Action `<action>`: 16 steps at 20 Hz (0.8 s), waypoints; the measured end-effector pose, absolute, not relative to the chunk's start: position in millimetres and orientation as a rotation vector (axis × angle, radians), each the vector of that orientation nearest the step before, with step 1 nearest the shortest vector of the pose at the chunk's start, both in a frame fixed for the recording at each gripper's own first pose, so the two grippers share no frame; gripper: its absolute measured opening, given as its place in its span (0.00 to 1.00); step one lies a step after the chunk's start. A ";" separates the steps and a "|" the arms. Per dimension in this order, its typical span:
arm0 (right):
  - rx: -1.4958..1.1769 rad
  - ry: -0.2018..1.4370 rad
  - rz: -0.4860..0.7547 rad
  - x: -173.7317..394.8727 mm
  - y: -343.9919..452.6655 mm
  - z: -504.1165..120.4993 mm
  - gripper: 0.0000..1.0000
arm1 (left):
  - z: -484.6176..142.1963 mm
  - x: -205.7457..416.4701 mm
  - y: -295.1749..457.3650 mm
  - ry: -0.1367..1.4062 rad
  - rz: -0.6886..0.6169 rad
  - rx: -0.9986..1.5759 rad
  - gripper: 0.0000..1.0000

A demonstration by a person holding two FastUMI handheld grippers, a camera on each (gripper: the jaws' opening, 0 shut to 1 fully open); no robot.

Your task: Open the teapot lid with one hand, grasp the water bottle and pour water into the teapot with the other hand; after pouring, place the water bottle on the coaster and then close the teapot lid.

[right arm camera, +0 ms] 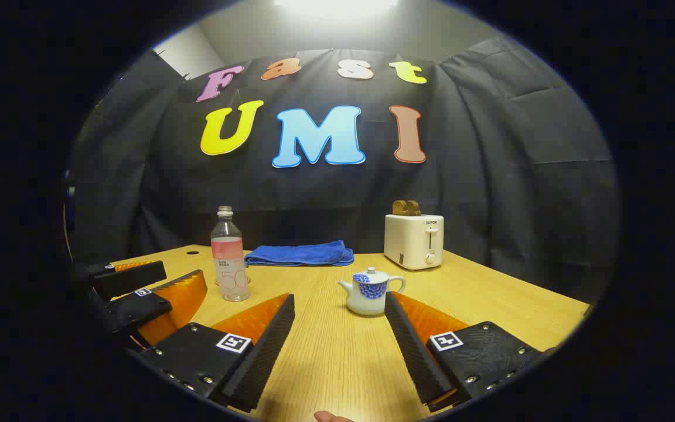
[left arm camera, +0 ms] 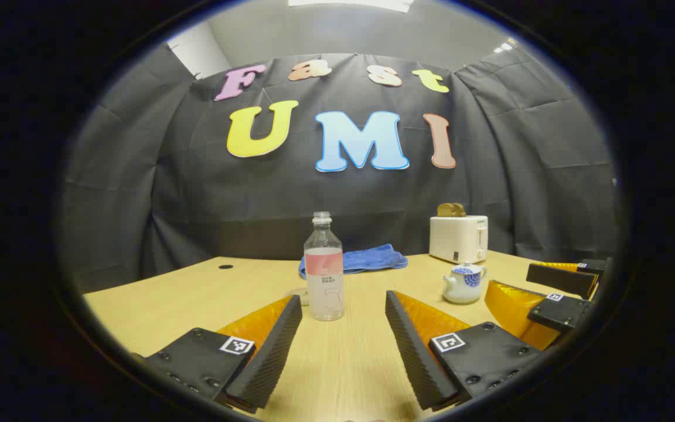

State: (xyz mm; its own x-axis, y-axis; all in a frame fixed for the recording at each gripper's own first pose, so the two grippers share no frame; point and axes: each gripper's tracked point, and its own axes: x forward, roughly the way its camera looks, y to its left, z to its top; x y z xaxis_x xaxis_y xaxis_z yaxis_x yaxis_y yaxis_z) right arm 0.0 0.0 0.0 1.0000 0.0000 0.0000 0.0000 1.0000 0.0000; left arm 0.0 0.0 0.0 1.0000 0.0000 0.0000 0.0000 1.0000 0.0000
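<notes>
Standing upright on the pale wooden table, at 12 o'clock ahead of the left gripper: a clear plastic water bottle with a pink label band, uncapped, contents too clear to judge. Just behind its base at 10 o'clock, a small round clear coaster, partly hidden. At 2 o'clock, a small white ceramic teapot with blue flower pattern, lid seated on top, spout pointing left. Behind these, a folded blue cloth and a cream two-slot toaster with brown toast poking up.

Left gripper held low and level over the table, fingers spread wide, pinching nothing, well short of the bottle. Right gripper likewise low, level, spread wide and empty, teapot just ahead at 12 o'clock between its fingers' lines, untouched. At 3 o'clock in the left gripper view, right gripper again.
</notes>
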 end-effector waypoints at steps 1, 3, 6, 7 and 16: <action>0.000 0.001 0.002 0.8 0.6 -0.3 0.95 | 0.3 -0.8 0.6 0.001 0.000 -0.001 1.00; -0.001 0.000 0.005 1.3 0.9 -0.6 0.95 | 0.6 -0.7 0.2 0.001 0.000 0.000 1.00; -0.001 -0.001 0.007 1.8 0.9 -0.9 0.95 | 0.9 -1.0 0.4 0.001 0.000 0.000 1.00; 0.000 -0.001 0.007 1.6 0.9 -1.0 0.95 | 1.0 -0.4 1.2 0.000 0.000 0.000 1.00; 0.000 -0.002 -0.037 3.7 -9.3 -2.1 0.95 | 1.9 -2.3 1.7 0.005 0.015 0.002 1.00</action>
State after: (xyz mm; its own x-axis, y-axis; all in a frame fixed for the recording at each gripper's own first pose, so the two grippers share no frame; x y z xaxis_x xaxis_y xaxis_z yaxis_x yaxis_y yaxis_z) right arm 3.7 -9.3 -2.1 0.9993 -0.0369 0.0015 0.0369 0.9993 -0.0002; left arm -2.3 1.7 1.9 0.9999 0.0154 -0.0048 -0.0154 0.9999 0.0018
